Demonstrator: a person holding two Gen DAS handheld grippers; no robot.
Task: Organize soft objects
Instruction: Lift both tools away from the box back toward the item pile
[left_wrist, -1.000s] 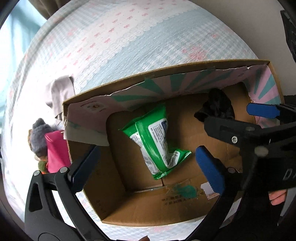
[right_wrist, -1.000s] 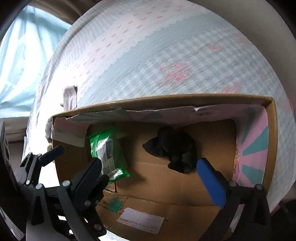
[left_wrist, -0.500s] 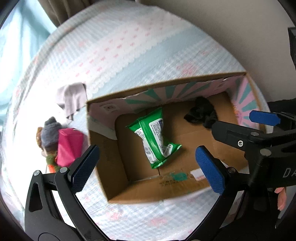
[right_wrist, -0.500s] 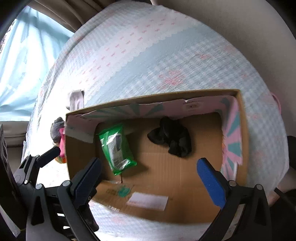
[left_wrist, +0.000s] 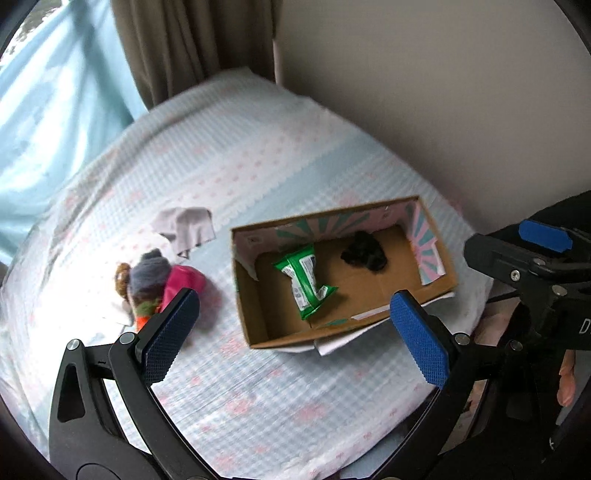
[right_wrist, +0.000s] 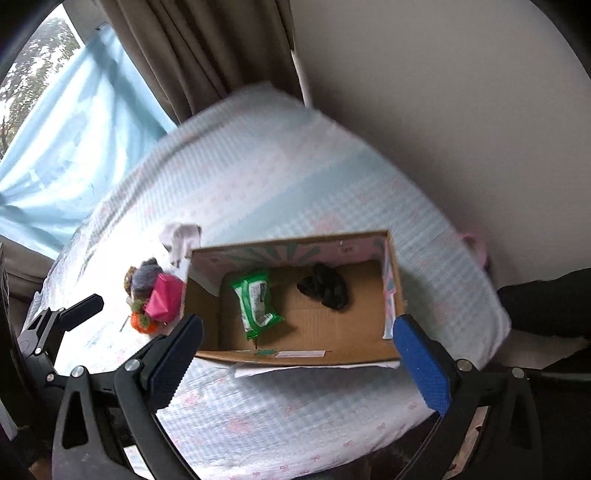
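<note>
Both grippers, the left gripper (left_wrist: 295, 328) and the right gripper (right_wrist: 299, 354), are pulling up and back from the cardboard box (left_wrist: 258, 332), bringing the bed's far edge, curtain (right_wrist: 207, 51) and wall (right_wrist: 424, 92) into view.

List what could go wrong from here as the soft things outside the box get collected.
1. The doll pile lies tight together beside the cardboard box; the open left gripper may pinch several pieces at once, or the bedsheet with them.
2. The thin grey cloth lies flat and could slip from a grasp.
3. The box sits near the bed's edge, so a nudge from the open right gripper could shift it off.
</note>
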